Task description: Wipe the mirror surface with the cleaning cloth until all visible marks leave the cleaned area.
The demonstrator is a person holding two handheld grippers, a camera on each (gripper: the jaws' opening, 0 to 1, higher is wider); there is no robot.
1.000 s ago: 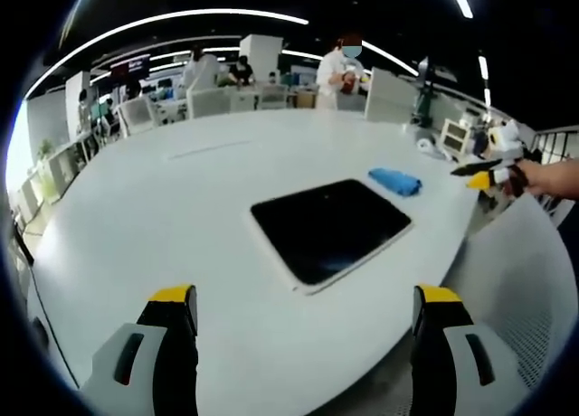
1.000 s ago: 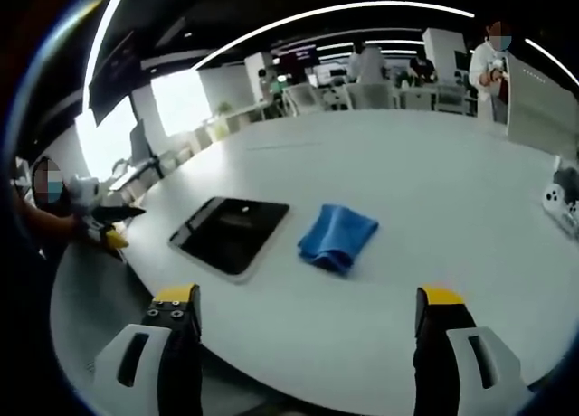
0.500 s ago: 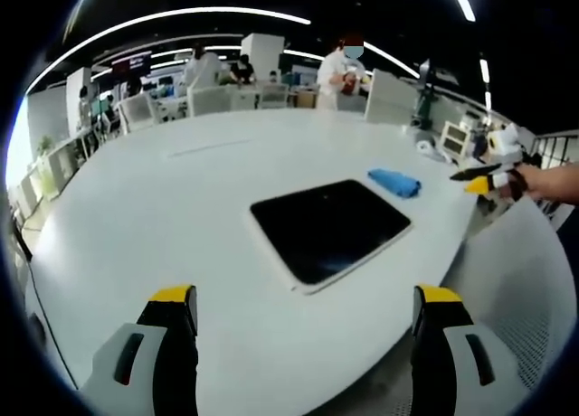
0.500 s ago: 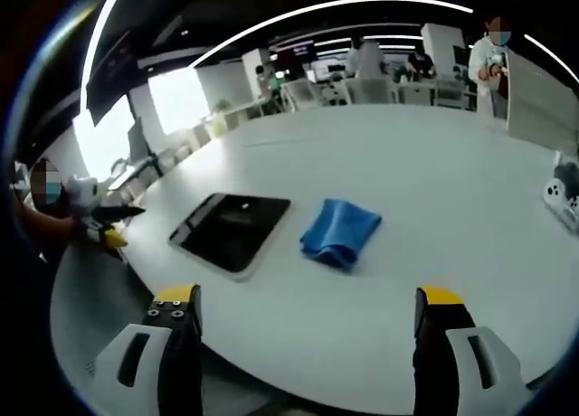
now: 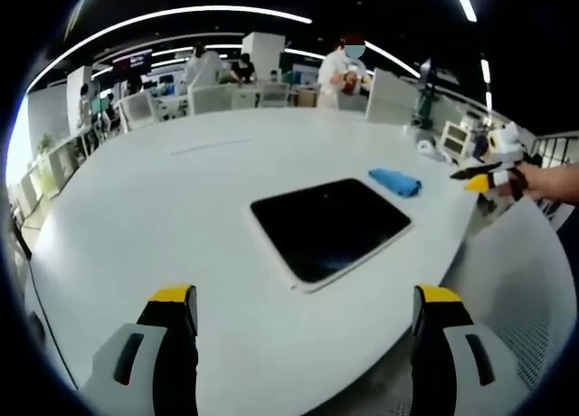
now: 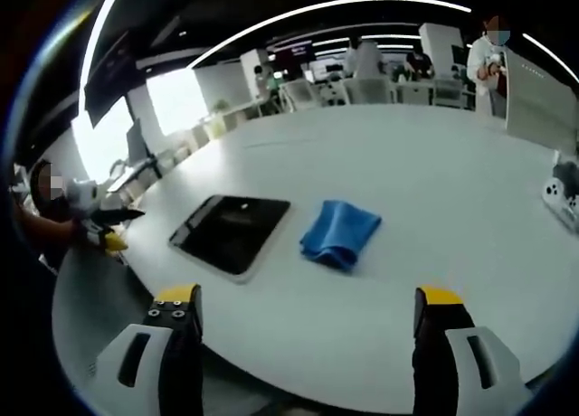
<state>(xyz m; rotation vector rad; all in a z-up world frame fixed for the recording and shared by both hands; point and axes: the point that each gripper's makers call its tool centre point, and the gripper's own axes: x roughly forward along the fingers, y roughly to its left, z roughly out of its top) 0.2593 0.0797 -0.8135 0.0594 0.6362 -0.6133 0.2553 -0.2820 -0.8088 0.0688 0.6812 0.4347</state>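
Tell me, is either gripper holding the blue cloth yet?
No. Both grippers are open and empty; the blue cloth lies on the table beside the mirror.

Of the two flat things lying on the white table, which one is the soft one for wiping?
The blue cleaning cloth, a folded, rumpled pad. The other flat thing, the mirror, is a dark, rigid rectangle with a pale edge, lying beside the cloth, apart from it.

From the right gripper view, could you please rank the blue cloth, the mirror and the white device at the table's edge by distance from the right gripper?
1. Blue cloth, straight ahead, centre.
2. Mirror, left of the cloth; too close to call against it.
3. White device, far right edge.
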